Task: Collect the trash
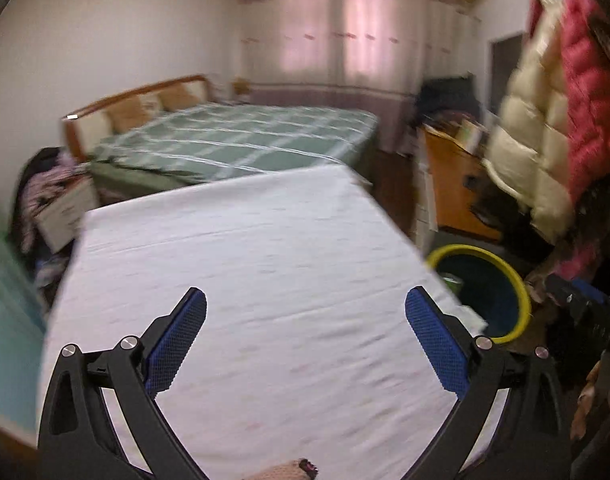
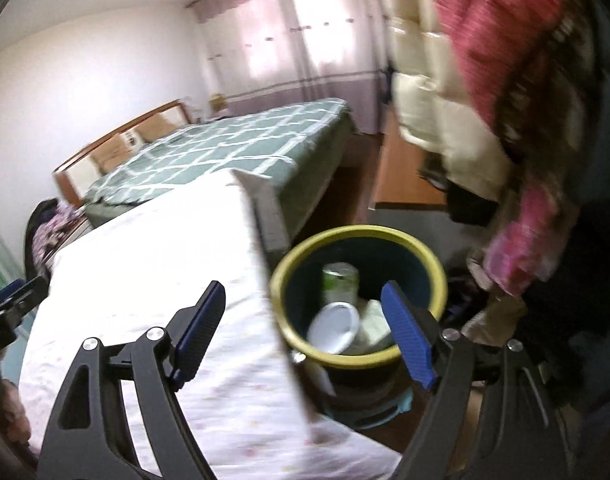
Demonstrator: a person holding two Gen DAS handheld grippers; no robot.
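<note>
Both our tools, left tool (image 1: 305, 332) and right tool (image 2: 305, 332), gape empty; swinging blurred, we risk knocking the bin (image 2: 435, 268) over.

Yellow-rimmed bin (image 2: 359, 236), green-checked bedspread (image 1: 241, 136)

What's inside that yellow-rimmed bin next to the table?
In the bin lie a green can, a white bowl-like container and some pale crumpled paper. Anything beneath them, and the bin's bottom, is covered and cannot be seen.
</note>
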